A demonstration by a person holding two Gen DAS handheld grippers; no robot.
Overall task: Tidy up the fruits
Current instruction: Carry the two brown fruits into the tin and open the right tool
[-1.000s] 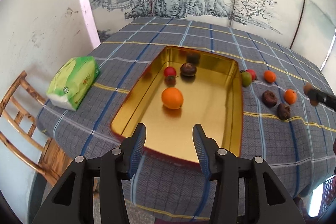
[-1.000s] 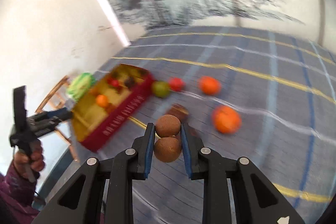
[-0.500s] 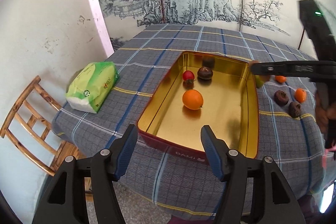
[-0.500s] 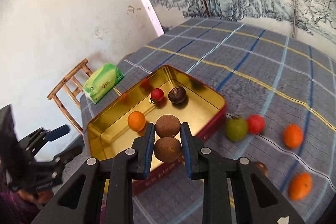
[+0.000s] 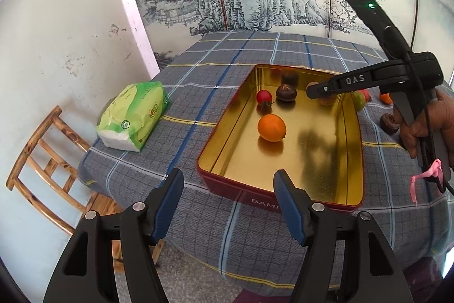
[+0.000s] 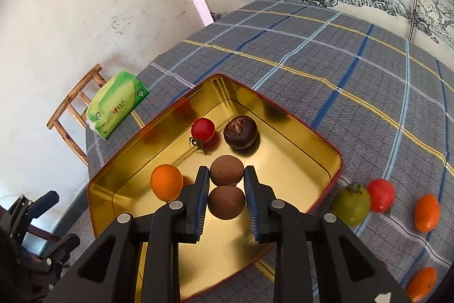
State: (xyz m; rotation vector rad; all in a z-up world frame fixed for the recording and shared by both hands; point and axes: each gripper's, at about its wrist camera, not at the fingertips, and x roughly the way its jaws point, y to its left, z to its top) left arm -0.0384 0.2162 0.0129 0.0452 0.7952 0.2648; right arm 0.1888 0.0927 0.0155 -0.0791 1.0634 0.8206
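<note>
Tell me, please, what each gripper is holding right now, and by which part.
The right gripper pinches two brown round fruits by their sides, above the gold tin. The left gripper holds nothing; it is opening.

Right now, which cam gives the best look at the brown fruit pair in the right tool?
Right wrist view: the brown fruit pair sits centred and sharp between the right tool pads, above the gold tin. In the left wrist view the right tool's finger hides nearly all of it; only a brown sliver shows.

Legible markings, left wrist view.
"DAS" in white on the right gripper (image 5: 315,90); partial "BAM…" on the red tin (image 5: 255,196) side wall; tissue pack (image 5: 133,112) print illegible.
</note>
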